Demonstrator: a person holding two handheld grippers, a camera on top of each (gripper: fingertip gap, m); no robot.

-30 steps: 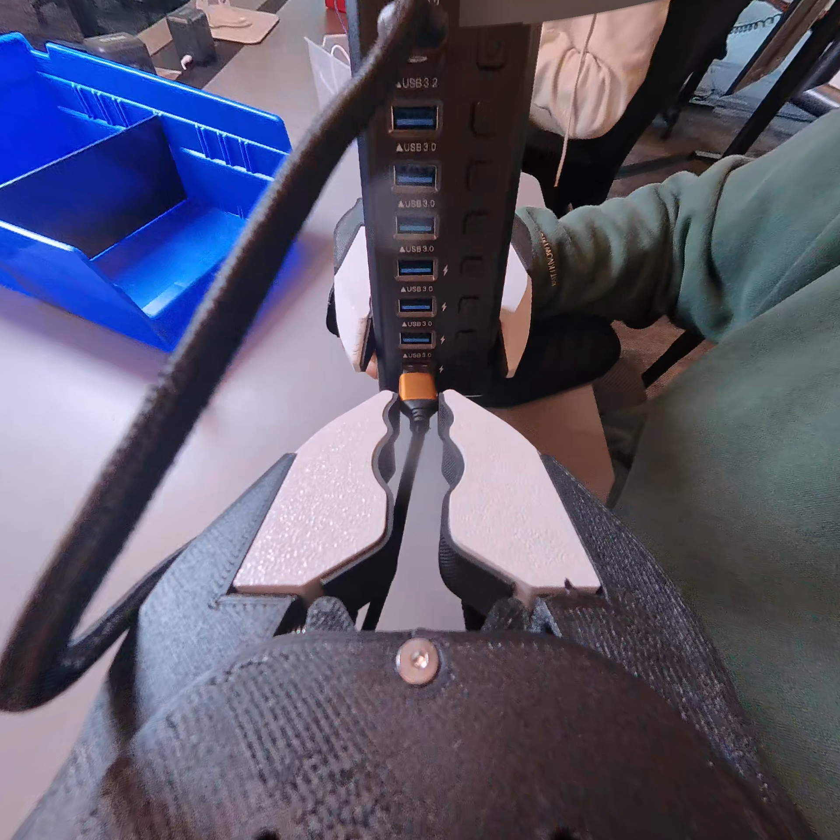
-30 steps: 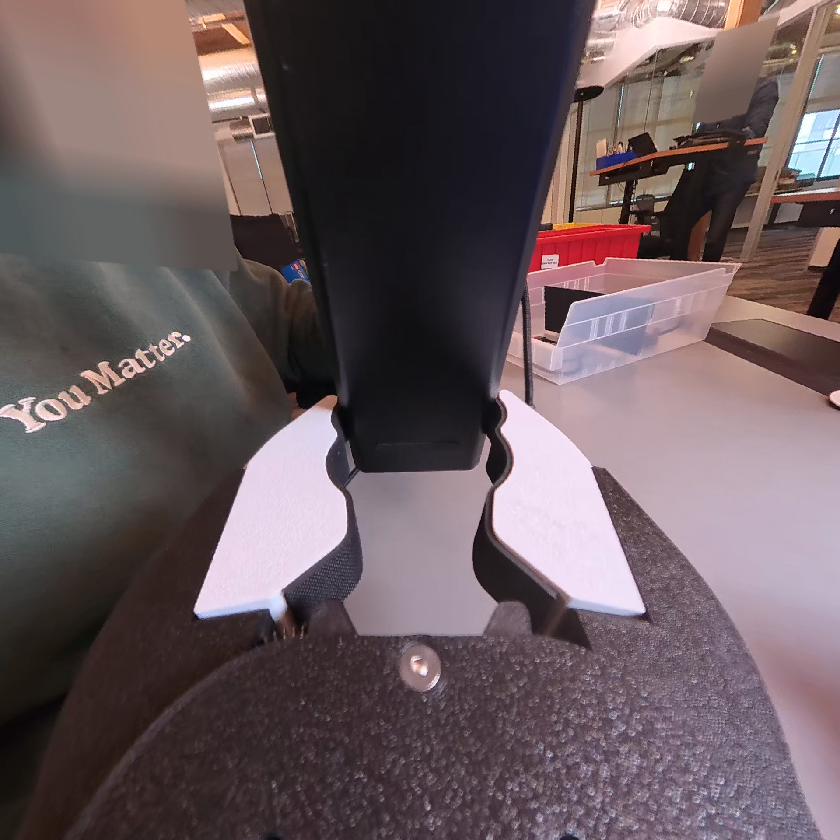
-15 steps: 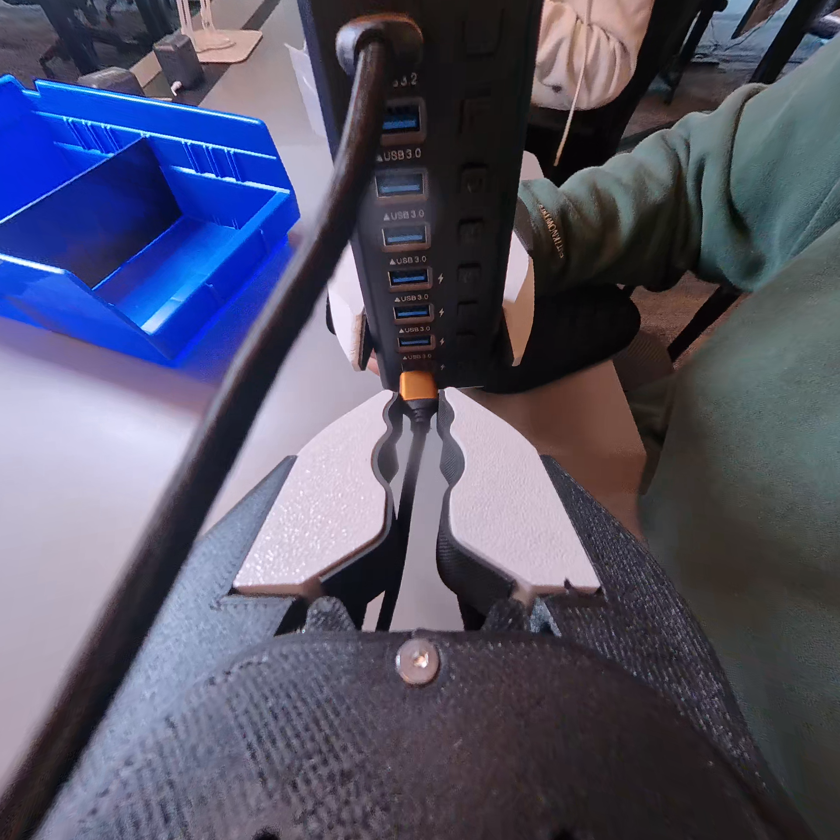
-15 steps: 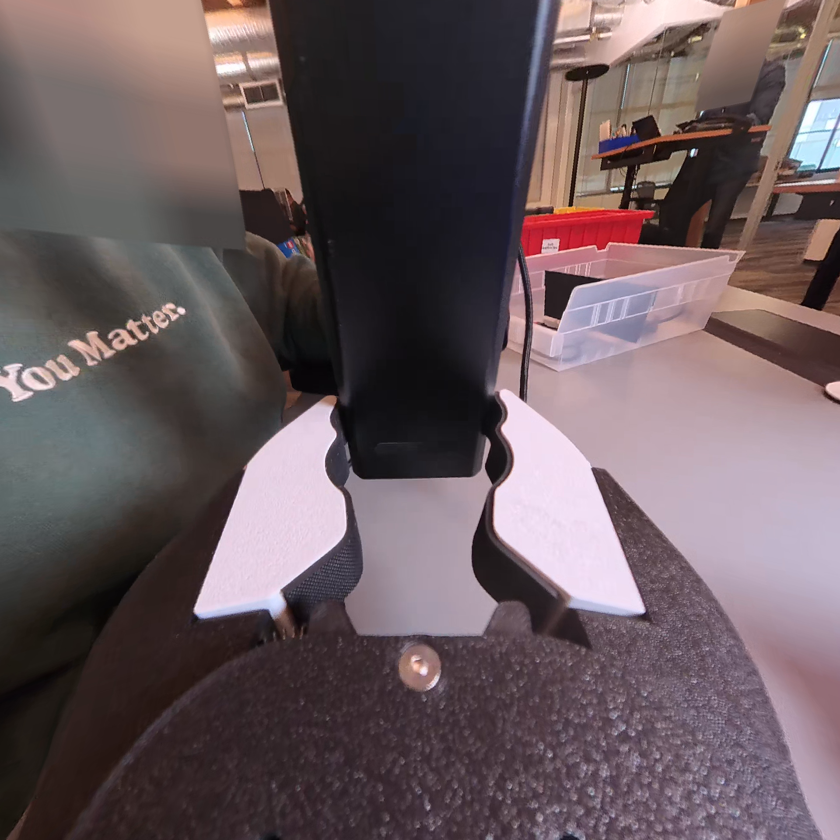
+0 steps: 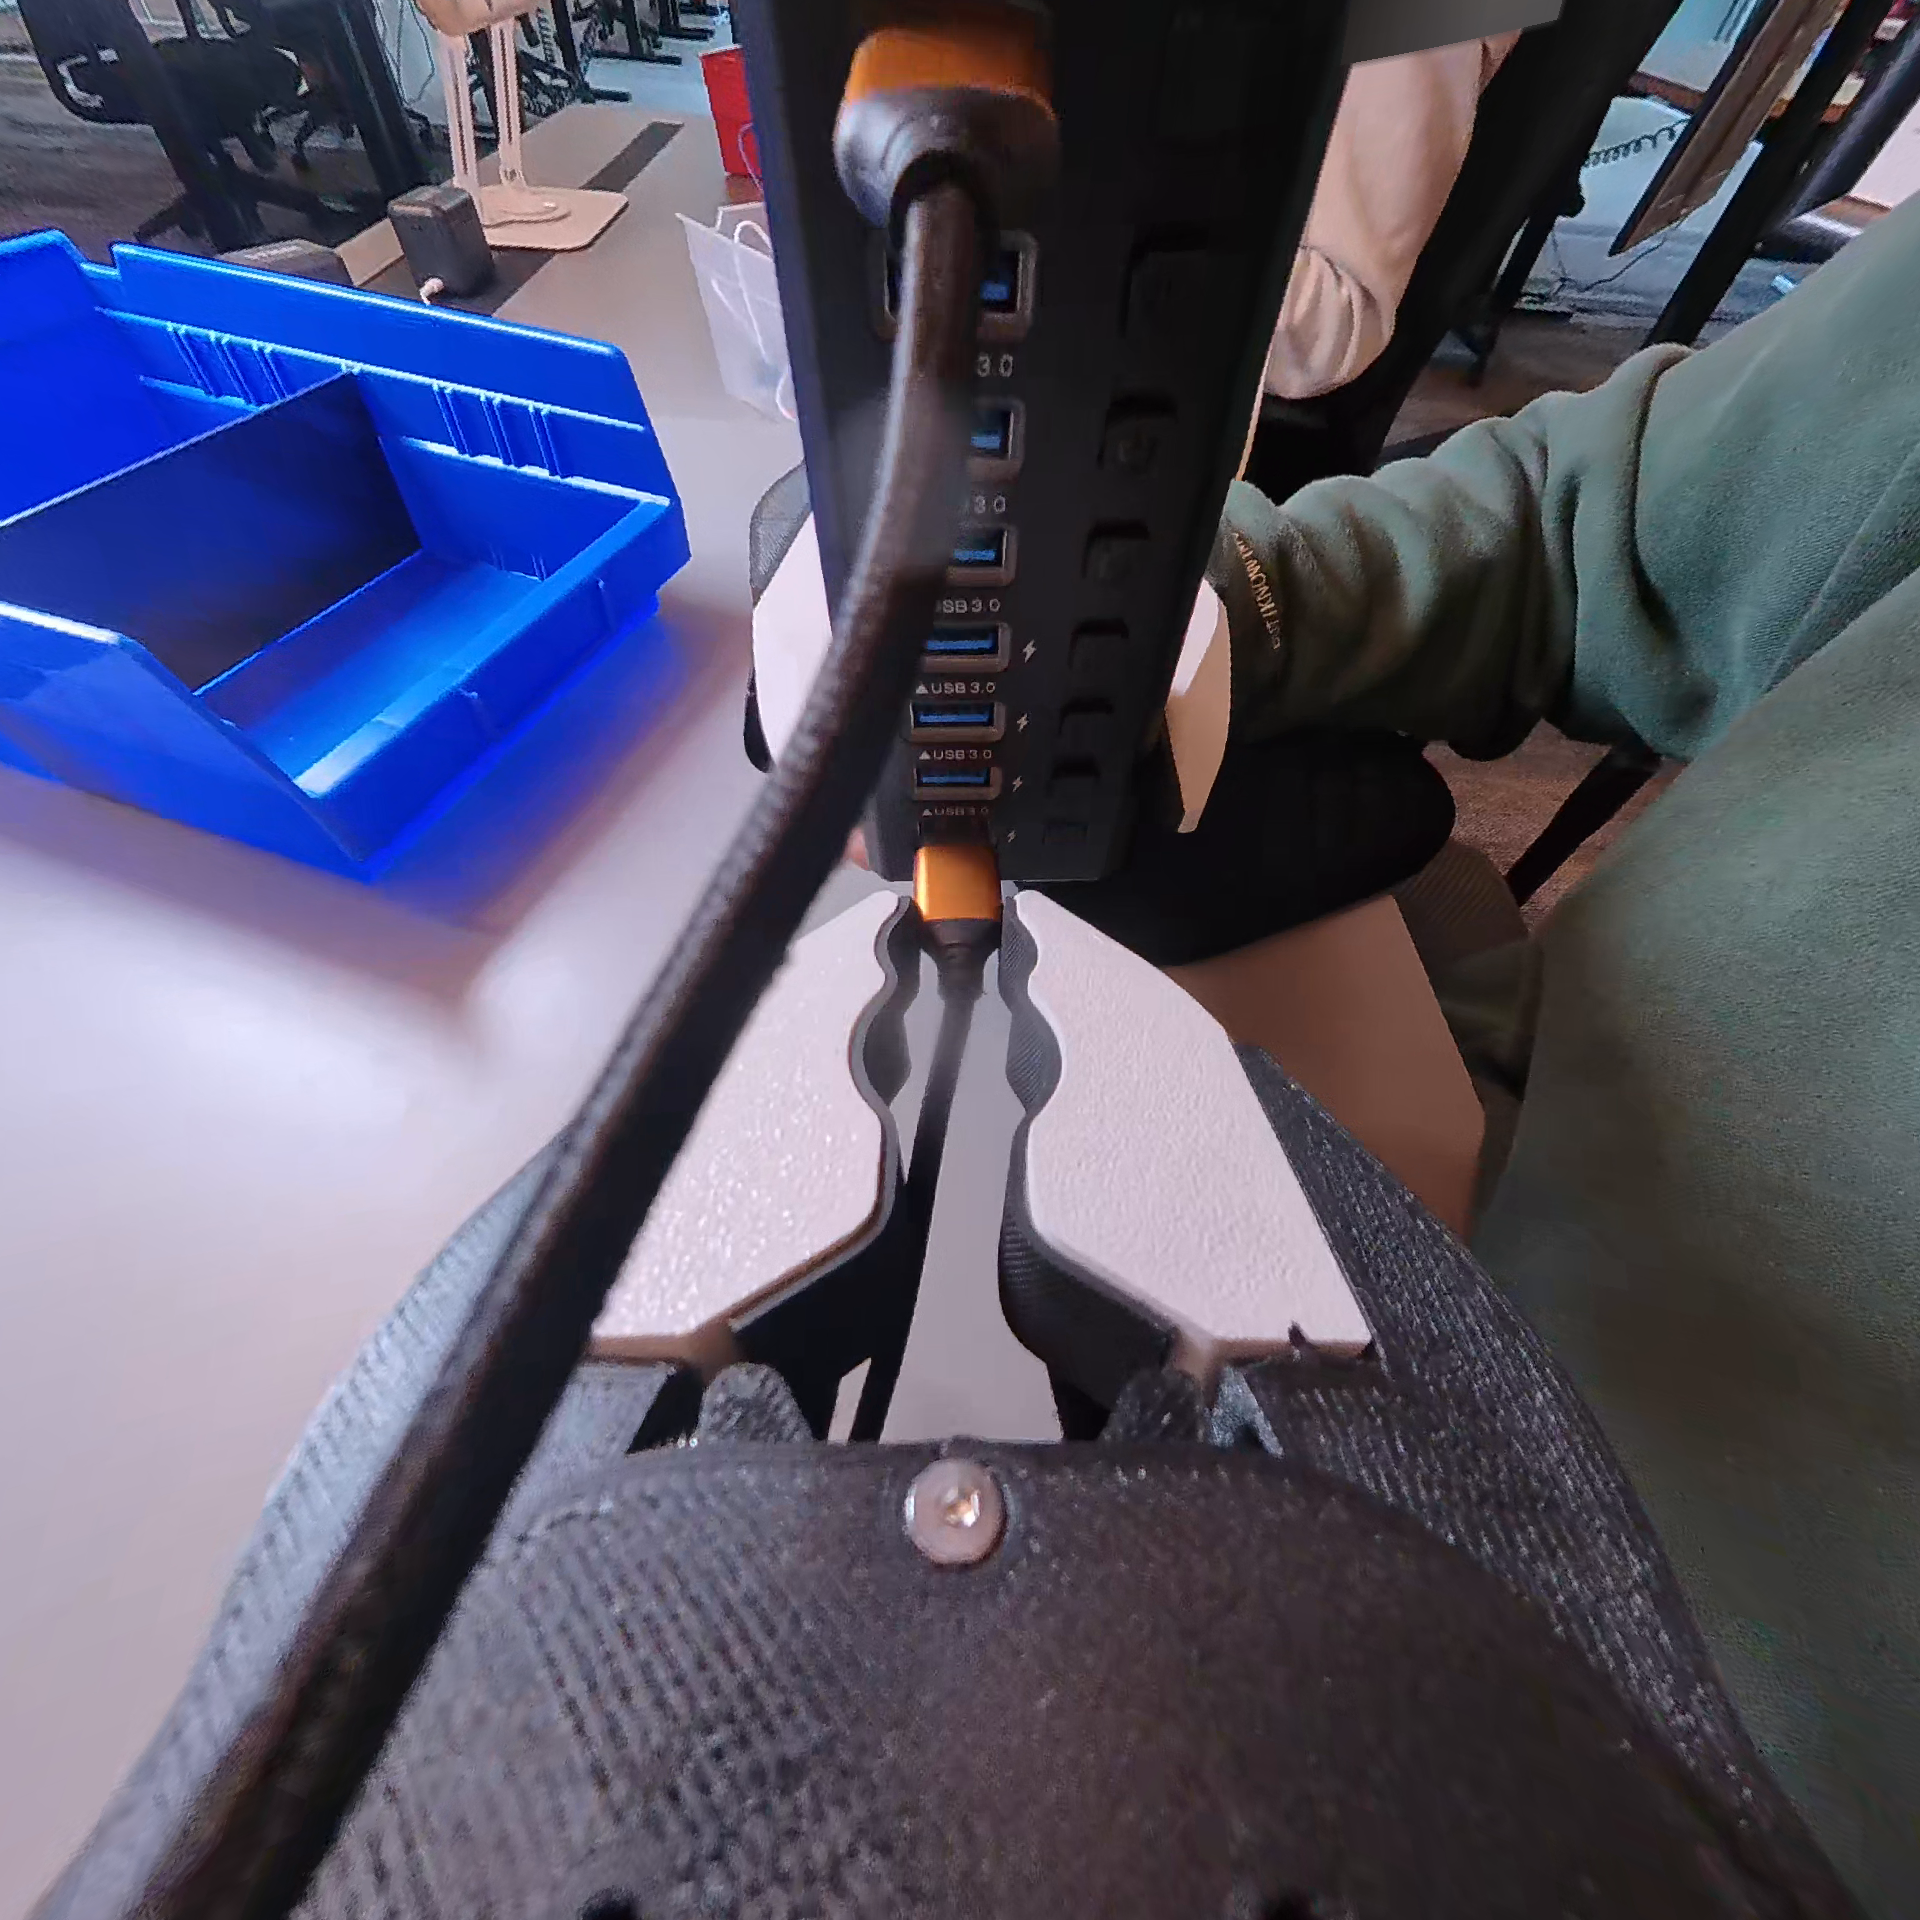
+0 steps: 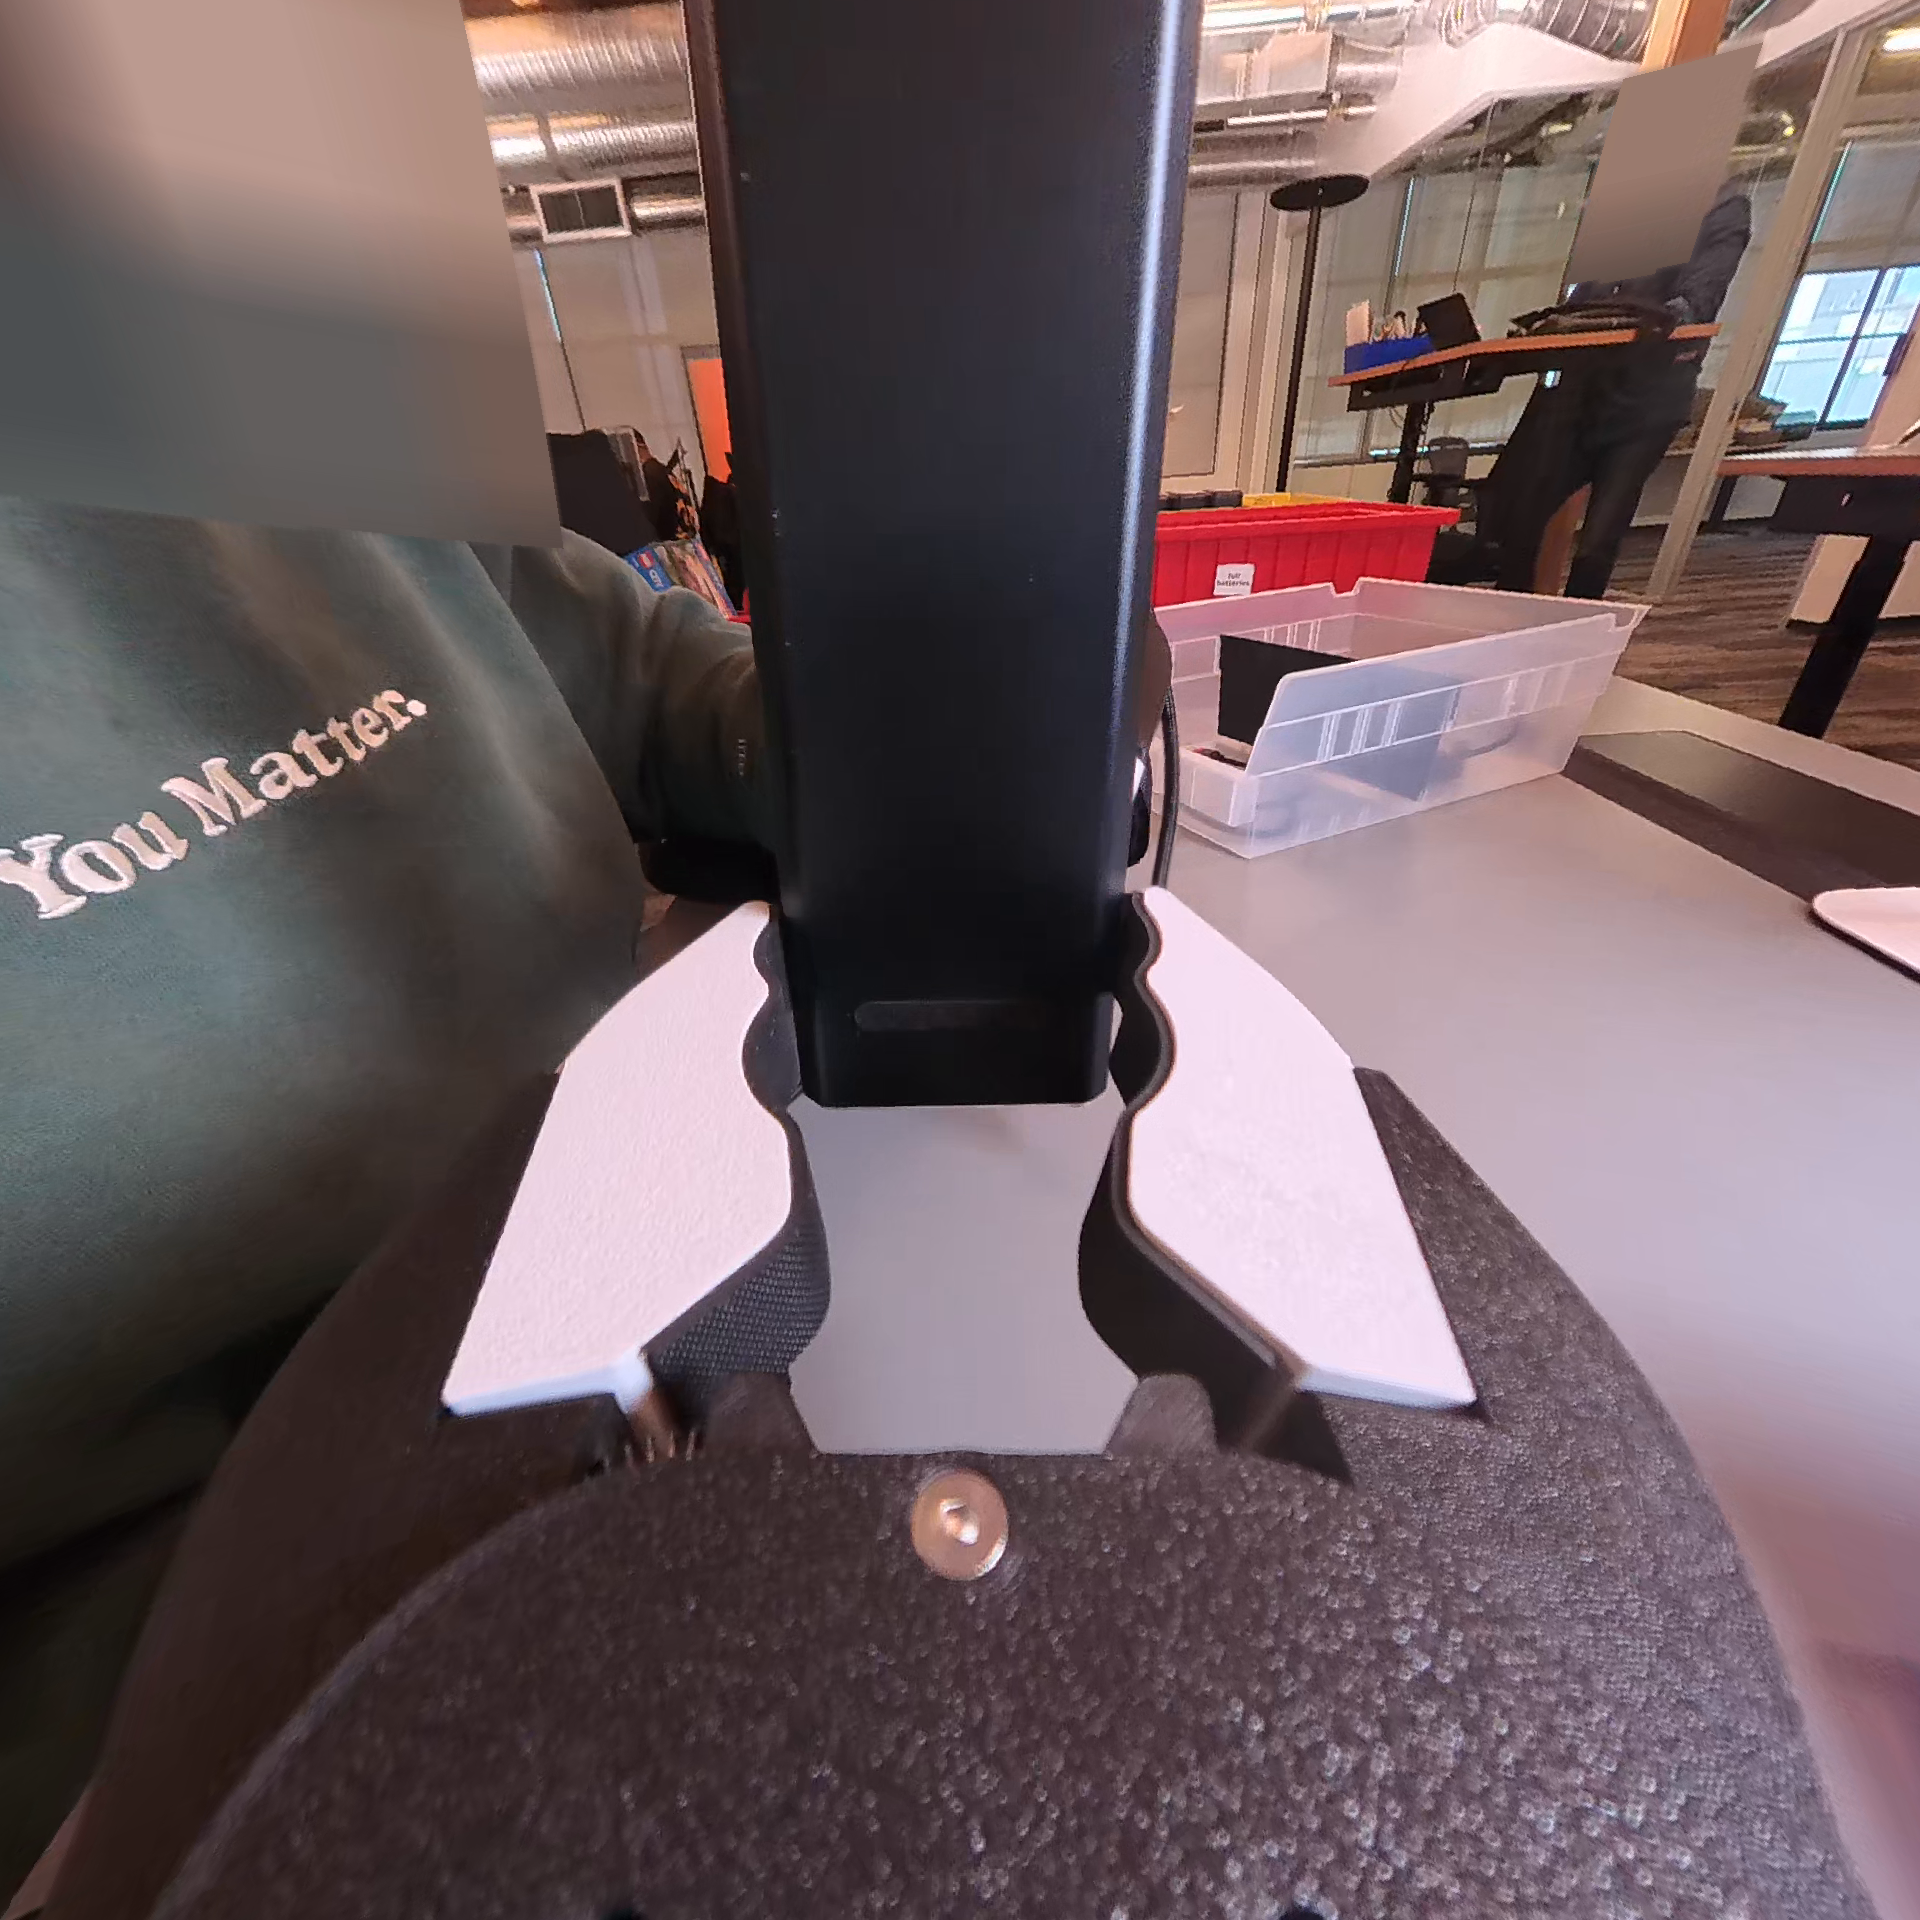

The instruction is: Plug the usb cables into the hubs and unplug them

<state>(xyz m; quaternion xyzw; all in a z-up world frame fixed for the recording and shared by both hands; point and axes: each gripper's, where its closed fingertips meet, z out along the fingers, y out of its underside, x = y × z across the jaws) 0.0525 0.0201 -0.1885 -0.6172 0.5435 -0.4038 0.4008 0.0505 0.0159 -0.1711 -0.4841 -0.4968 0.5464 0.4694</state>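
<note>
Left gripper (image 5: 956, 914): clamped on orange plug (image 5: 954, 883) at hub's lowest port
Right gripper (image 6: 951, 997): clamped on black hub (image 6: 945, 520), upright

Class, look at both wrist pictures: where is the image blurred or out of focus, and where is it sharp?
Left wrist view: the thick black cable sweeping close past the lens is soft, and the blue bin slightly blurred, while the orange plug is crisp. Right wrist view: the black hub is sharp; the frame's lower right edge smears.

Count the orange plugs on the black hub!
2: one orange plug at the hub's top end, one at its bottom end between the left gripper's fingers. More may hide above the frame.
</note>
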